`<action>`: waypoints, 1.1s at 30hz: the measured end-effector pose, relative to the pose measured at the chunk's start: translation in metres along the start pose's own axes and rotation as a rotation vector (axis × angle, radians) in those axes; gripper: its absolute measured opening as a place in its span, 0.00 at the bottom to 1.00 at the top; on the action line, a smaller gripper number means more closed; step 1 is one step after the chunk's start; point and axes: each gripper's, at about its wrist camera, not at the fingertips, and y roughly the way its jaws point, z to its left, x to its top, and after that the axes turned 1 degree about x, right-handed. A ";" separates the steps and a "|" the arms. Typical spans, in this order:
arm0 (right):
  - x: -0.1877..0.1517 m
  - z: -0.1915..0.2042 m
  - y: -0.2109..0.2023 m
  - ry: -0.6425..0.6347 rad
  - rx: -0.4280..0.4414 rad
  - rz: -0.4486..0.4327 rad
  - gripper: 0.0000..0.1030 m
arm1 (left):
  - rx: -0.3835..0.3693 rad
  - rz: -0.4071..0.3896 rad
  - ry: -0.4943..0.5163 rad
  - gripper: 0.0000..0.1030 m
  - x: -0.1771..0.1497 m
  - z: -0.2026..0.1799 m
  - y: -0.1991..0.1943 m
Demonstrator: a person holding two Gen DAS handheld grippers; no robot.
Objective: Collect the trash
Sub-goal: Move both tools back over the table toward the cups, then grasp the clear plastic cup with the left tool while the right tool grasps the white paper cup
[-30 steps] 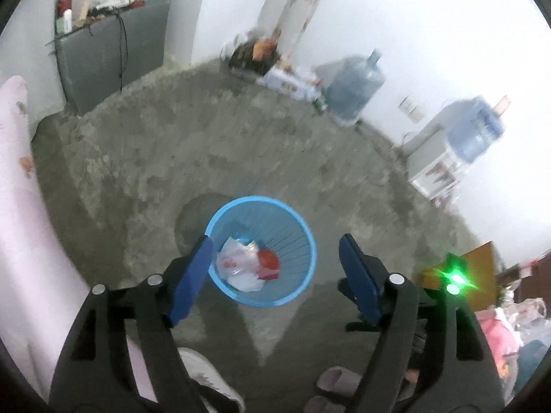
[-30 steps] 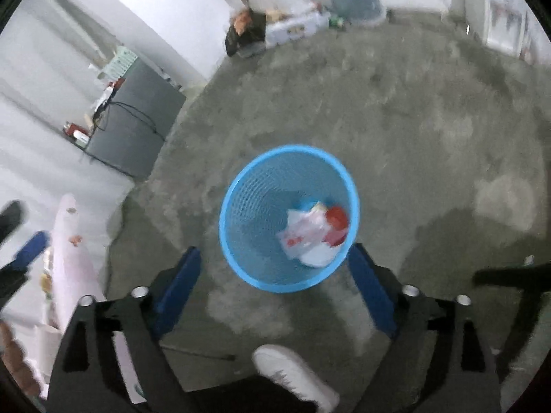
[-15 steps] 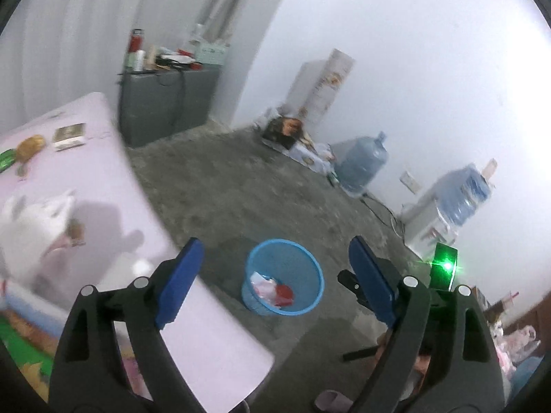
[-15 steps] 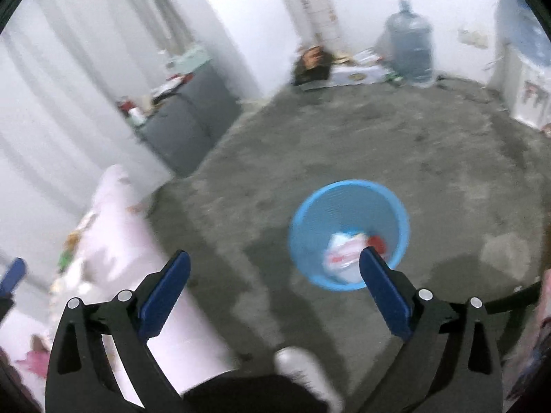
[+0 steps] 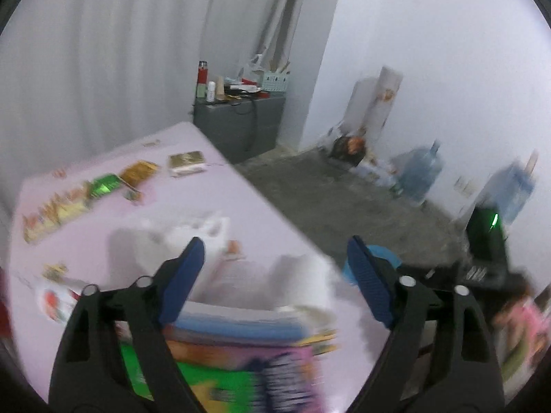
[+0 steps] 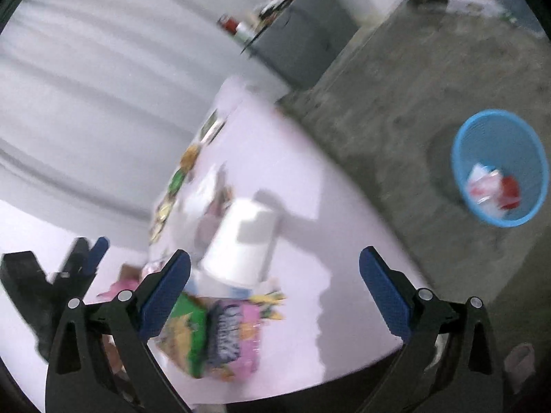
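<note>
Trash lies on the pink table (image 6: 310, 179): a white cup (image 6: 241, 241) tipped on its side, a bright snack bag (image 6: 220, 337) just beside it, small wrappers (image 5: 137, 173) farther back. The blue bin (image 6: 501, 168), on the floor well apart from the table, holds red and white scraps. The right gripper (image 6: 275, 292) has wide, empty jaws; the left gripper (image 5: 275, 282) is closing, nothing between its jaws

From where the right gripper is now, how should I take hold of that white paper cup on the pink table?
The white cup lies tipped on its side, with its wide mouth toward the right gripper. Come down from above and close across its tapered side wall near the middle. The jaws stand open and empty, wide enough to straddle it.
</note>
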 end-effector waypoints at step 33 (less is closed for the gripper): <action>0.016 0.005 0.109 0.204 0.084 0.236 0.70 | 0.064 0.360 0.523 0.16 -0.030 -0.006 0.101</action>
